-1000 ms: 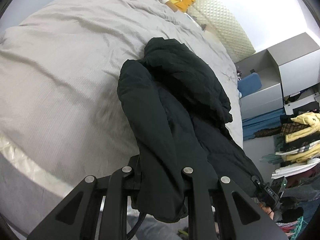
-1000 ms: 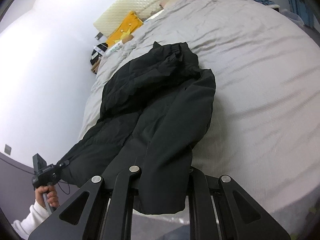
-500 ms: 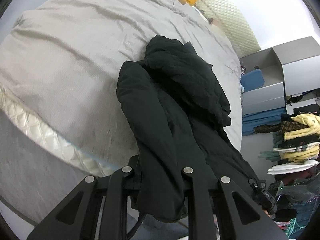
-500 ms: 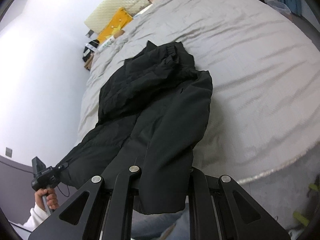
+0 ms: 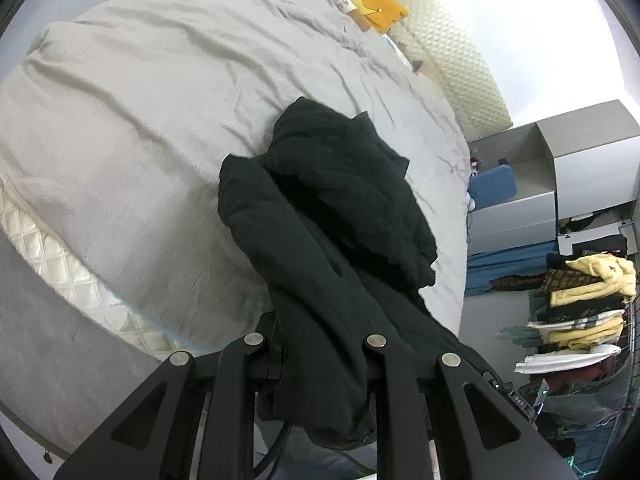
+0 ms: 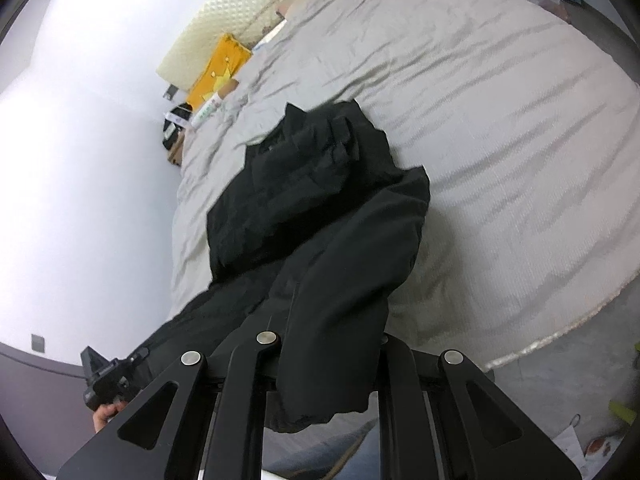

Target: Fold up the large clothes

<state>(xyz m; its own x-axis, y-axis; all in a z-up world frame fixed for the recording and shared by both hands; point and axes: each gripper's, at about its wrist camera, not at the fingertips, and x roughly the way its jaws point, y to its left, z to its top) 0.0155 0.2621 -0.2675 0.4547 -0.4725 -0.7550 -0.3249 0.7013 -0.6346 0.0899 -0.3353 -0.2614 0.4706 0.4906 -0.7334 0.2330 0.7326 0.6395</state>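
The black jacket lies part on the grey bed, its near hem raised off the near edge. We grip that hem with the left gripper and the right gripper, each clamped narrow on cloth. Since a second ago more mattress edge shows below: we have lifted the hem, likely to fold it toward the far collar.

The black padded jacket lies bunched and partly doubled over on the grey bed cover. Its near end drapes off the mattress edge, lifted at two corners.
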